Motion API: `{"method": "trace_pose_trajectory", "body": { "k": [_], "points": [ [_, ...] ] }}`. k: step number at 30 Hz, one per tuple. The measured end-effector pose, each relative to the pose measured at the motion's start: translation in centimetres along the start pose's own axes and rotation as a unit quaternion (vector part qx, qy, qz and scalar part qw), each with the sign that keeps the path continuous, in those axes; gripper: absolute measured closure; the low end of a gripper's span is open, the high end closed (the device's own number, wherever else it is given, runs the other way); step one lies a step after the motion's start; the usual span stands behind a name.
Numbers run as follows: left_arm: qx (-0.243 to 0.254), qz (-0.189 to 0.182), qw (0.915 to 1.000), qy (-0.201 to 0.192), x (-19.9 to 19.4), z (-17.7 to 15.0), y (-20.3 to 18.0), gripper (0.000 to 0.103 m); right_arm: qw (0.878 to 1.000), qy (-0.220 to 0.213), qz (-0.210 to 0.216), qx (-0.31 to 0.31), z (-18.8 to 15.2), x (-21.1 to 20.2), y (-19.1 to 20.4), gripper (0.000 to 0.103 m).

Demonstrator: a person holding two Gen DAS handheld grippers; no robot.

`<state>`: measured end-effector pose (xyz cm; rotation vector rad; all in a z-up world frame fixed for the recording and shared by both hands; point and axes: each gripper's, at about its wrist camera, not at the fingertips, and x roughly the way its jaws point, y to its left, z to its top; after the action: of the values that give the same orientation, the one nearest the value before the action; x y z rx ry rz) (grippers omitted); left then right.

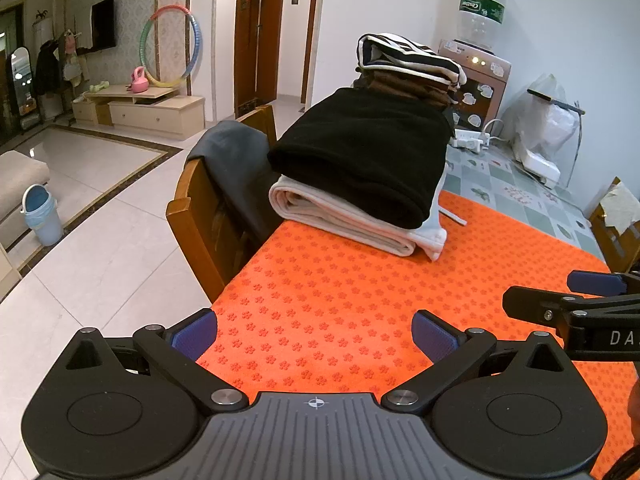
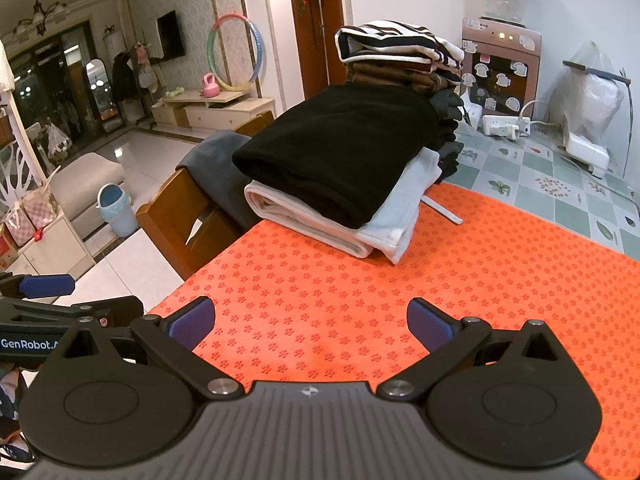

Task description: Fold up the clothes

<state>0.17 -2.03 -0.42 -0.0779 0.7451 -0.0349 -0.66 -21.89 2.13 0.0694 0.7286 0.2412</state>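
Folded clothes sit at far left corner of orange mat [image 1: 340, 300]: black fleece [image 1: 360, 152] w/ soft rounded fold atop white garment [image 1: 340, 216]; striped/brown stack [image 1: 408, 68] behind. Left gripper [image 1: 314, 338] & right gripper [image 2: 310, 326] both spread wide, empty, over mat.

Left wrist view: low over the orange flower-print mat [image 1: 340, 292], facing forward along its own fingers toward the folded clothes stack [image 1: 360, 152], near; room floor at left, the other gripper's tip at right edge.

Right wrist view: same low height, same heading, set just to the right; the other gripper's tip at left edge.

Shared: mat, stack, wooden chair [image 2: 180, 216], water dispenser [image 2: 500, 68], multicoloured hoop [image 2: 236, 54].
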Motion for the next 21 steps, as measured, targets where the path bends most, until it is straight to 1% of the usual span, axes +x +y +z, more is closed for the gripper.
{"method": "trace_pose_trajectory", "body": {
  "k": [21],
  "points": [
    [0.003, 0.004, 1.0000, 0.005, 0.9, 0.4, -1.1, 0.000, 1.000, 0.004, 0.006, 0.005, 0.5, 1.0, -1.5, 0.000]
  ]
}}
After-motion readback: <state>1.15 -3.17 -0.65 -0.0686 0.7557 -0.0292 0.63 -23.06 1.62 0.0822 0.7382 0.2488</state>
